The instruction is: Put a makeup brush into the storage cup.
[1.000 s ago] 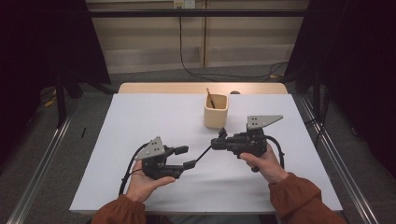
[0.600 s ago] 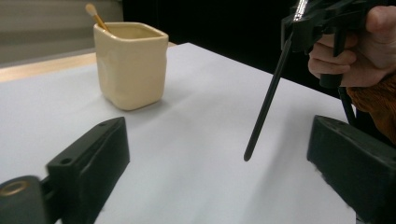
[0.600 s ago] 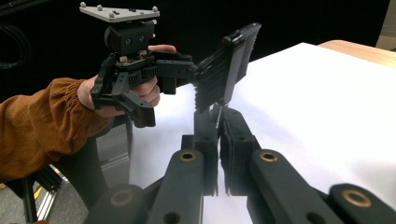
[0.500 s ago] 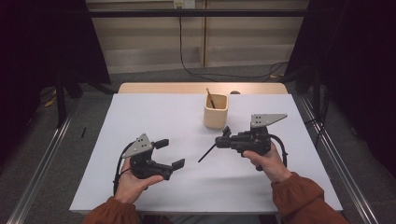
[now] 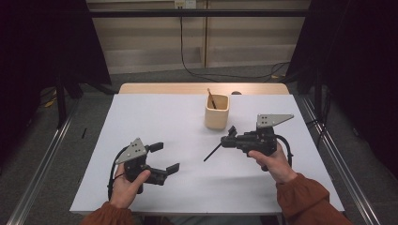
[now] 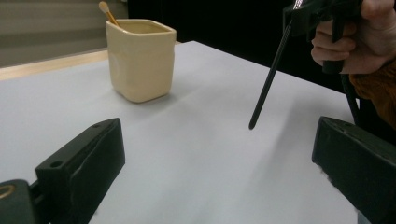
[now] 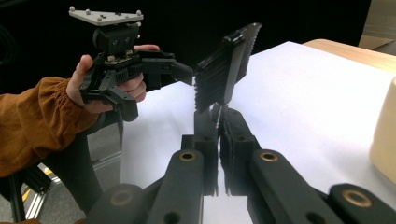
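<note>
The left gripper (image 5: 162,159), nearest the table's front edge, is standing wide open, holding nothing, having just been opening. Farther in, the right gripper (image 5: 230,139) is clamping a thin black stick (image 5: 212,153), angled down above the white table (image 5: 164,117). Beyond sits the beige cup (image 5: 217,111).

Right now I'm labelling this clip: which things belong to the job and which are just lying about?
In the job:
- black stick, clamped in right gripper
- beige cup
- left gripper, fingers open

Lying about:
- wooden stick in the cup
- wall cable
</note>
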Demonstrator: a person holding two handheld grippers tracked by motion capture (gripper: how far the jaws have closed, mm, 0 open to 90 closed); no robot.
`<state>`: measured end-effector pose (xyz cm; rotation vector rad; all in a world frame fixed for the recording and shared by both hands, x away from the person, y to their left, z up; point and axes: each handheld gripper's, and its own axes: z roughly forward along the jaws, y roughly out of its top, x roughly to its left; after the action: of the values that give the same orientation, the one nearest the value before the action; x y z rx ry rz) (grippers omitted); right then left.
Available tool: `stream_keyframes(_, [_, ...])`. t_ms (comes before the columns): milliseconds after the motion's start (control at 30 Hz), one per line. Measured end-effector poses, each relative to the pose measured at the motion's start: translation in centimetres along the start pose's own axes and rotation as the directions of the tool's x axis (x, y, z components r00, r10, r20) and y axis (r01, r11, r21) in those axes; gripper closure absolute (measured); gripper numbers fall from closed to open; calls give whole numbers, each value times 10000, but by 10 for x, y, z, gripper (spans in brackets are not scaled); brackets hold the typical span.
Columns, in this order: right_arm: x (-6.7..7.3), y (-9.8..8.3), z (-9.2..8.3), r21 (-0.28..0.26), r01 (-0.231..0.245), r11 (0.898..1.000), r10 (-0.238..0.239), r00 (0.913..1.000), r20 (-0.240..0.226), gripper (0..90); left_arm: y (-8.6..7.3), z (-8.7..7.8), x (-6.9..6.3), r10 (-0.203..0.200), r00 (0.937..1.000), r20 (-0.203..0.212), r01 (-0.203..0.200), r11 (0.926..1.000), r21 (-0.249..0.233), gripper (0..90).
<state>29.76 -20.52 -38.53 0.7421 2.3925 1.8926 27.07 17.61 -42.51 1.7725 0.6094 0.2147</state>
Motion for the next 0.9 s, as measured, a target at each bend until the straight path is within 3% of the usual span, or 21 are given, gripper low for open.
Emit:
stream_keyframes(267, [-3,0,-6,207,-39,9998,32,9993,365,856,-6,-10,0,19,9986,-520,-22,10000,-57,26])
stream_keyframes(733, [-11,6,-19,149,-148,9998,136,9971,755,856,-16,-20,2,-353,9966,-751,364,9992,132,27])
stream_keyframes(900, [-15,10,-22,113,-148,9998,137,9954,953,856,-18,-21,1,-297,9958,-861,316,9993,208,30])
